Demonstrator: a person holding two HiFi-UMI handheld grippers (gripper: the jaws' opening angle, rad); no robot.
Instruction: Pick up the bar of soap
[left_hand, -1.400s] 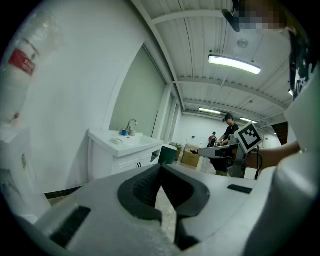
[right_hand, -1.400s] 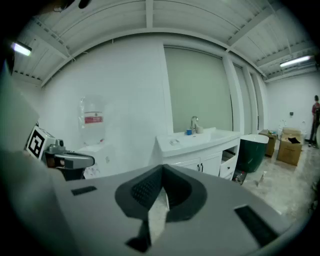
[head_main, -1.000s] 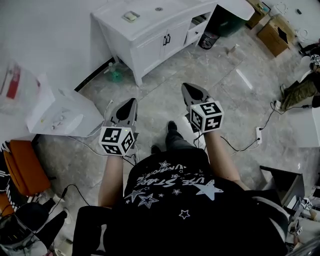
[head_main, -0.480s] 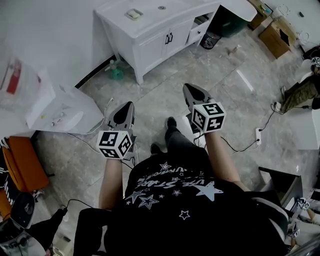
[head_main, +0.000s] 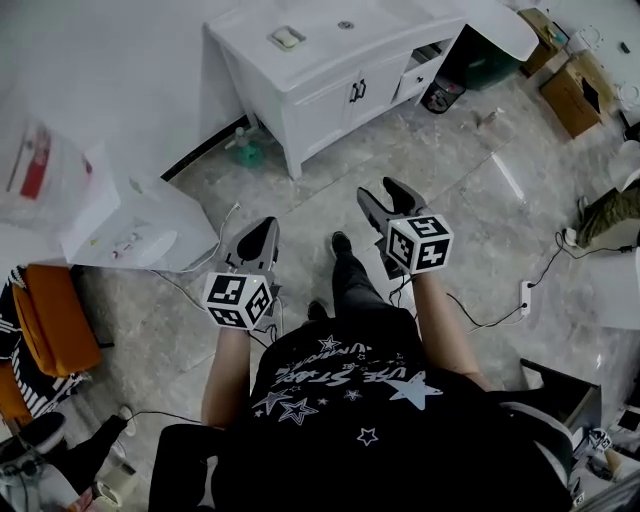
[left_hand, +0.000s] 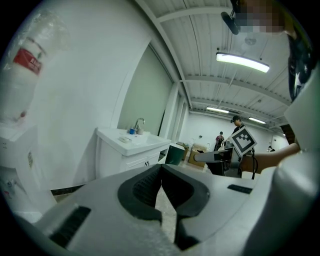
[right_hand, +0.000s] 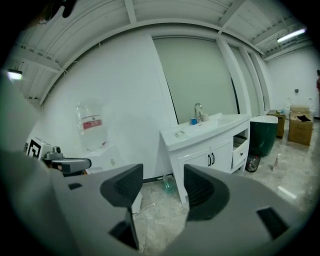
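The bar of soap (head_main: 287, 38) sat on the white vanity (head_main: 335, 75), well ahead of both tools; the right gripper (head_main: 383, 192) pointed that way, jaws opening on nothing; the left gripper (head_main: 262, 228) was closed, empty.

On the white vanity (head_main: 330, 75), a small dish (head_main: 288, 38) holds something pale, too small in the head view to tell whether it is the bar of soap. The water bottle (head_main: 45, 175) is cut off by that view's left edge, and its red label is too blurred to read in any view. The orange seat (head_main: 45, 320) and the cardboard box (head_main: 578, 95) run past the frame's edges. Of the bystander (head_main: 612, 212) at the right edge, only a trousered leg shows. In the left gripper view, the left gripper (left_hand: 161, 172), its tips together, hides the vanity's feet and the floor before it. A capped figure (left_hand: 235, 124) far back is too small to make out further.
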